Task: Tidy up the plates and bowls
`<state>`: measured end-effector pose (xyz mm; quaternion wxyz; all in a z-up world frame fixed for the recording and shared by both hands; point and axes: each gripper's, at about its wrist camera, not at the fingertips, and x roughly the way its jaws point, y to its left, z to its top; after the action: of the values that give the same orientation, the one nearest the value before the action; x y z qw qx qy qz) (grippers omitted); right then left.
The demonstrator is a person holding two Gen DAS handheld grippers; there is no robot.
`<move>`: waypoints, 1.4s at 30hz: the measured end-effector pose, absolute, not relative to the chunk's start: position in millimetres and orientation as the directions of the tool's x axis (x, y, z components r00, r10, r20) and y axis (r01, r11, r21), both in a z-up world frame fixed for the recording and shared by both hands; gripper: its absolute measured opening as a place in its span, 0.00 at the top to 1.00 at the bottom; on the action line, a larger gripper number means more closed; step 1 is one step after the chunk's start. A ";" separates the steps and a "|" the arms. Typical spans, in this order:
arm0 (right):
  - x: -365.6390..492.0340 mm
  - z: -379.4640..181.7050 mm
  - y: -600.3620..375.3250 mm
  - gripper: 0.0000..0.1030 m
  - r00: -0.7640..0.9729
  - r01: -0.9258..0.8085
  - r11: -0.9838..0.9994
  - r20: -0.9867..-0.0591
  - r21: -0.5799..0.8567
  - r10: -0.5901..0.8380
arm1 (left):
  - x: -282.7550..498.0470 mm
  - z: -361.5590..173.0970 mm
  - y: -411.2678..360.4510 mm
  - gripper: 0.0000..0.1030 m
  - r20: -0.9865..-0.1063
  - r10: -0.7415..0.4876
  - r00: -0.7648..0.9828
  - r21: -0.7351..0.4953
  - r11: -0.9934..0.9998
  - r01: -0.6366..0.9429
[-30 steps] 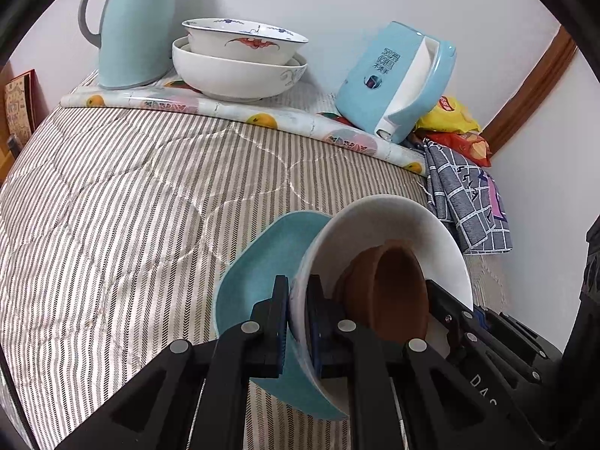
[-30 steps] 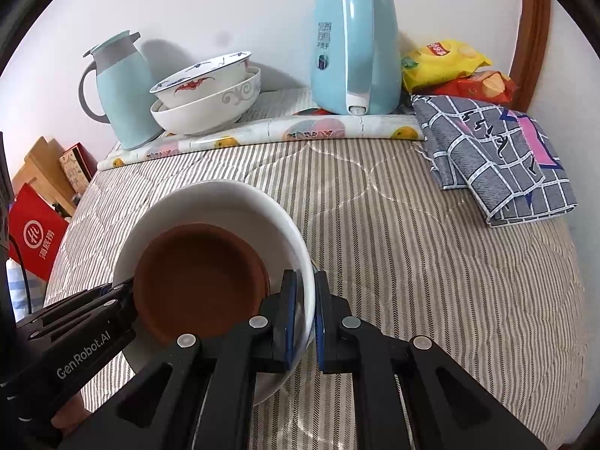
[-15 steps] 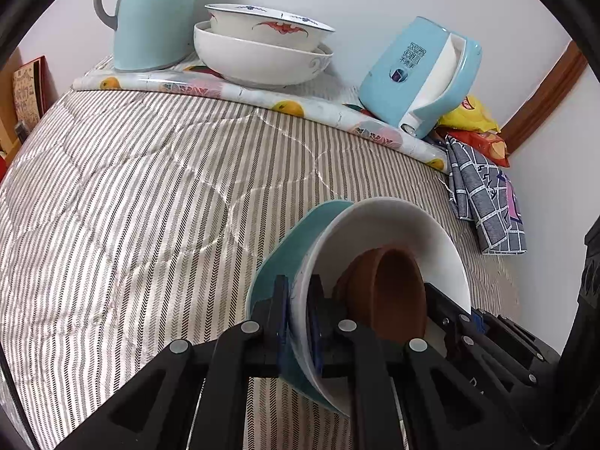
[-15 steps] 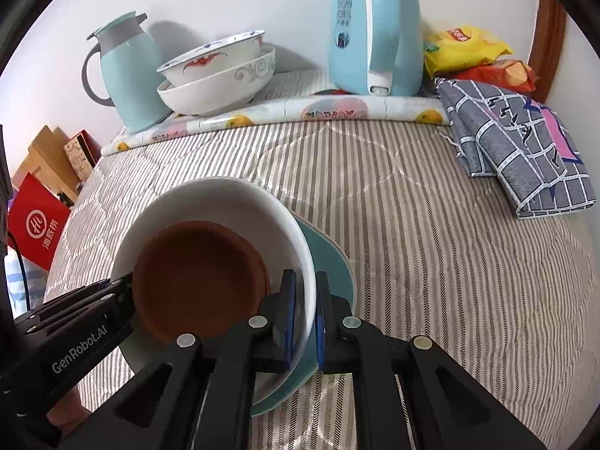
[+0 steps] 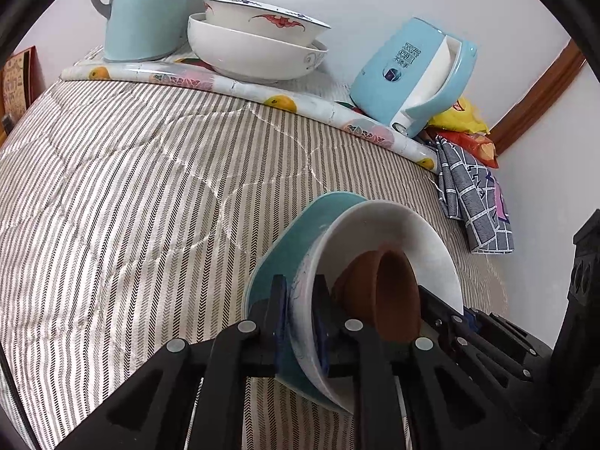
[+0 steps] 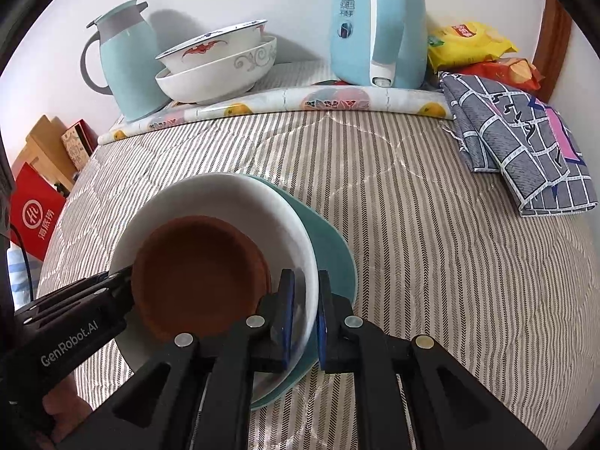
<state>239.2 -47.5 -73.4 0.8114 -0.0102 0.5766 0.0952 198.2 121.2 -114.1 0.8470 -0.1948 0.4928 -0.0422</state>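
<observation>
A white bowl (image 6: 225, 202) with a brown bowl (image 6: 198, 273) nested inside sits on a teal plate (image 6: 333, 247), held over the striped quilt. My right gripper (image 6: 303, 318) is shut on the white bowl's near rim. My left gripper (image 5: 300, 322) is shut on the opposite rim, with the teal plate (image 5: 285, 247) pinched along; the white bowl (image 5: 393, 232) and brown bowl (image 5: 378, 292) show tilted there. Two stacked white bowls (image 6: 221, 63) stand at the back, also in the left wrist view (image 5: 258, 45).
A light-blue jug (image 6: 127, 63) stands left of the stacked bowls and a blue kettle (image 6: 375, 26) right of them, on a fruit-print mat (image 6: 285, 103). A checked cloth (image 6: 521, 150) and snack bags (image 6: 468, 45) lie at the right. The quilt (image 6: 412, 225) stretches around.
Both grippers have carried the bowl stack forward toward the back of the bed. The teal plate has come into the right wrist view under the white bowl.
</observation>
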 end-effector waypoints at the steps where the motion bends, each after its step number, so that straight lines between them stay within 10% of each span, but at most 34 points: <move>1: 238.8 -73.0 -48.0 0.89 0.321 -0.163 0.983 -0.937 0.088 0.137 | 198.0 -114.1 121.3 0.84 -0.819 -0.265 0.509 -0.372 0.921 -0.118; 18: 229.3 -57.9 -61.7 0.77 0.344 -0.151 0.985 -0.929 0.088 0.135 | 186.4 -100.2 125.7 0.74 -0.817 -0.248 0.520 -0.356 0.927 -0.118; 31: 202.7 -30.1 -78.0 0.62 0.383 -0.135 0.985 -0.911 0.105 0.150 | 151.7 -65.7 119.4 0.43 -0.789 -0.167 0.591 -0.289 0.950 -0.118; 42: 159.6 11.4 -108.6 0.33 0.464 -0.100 0.995 -0.883 0.029 0.072 | 104.9 -29.7 86.6 0.33 -0.741 -0.100 0.664 -0.220 0.970 -0.100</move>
<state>159.6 -108.6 11.4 0.8556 -0.0135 0.5150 0.0505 104.9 86.6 -29.7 0.9040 -0.1220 0.4098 0.0002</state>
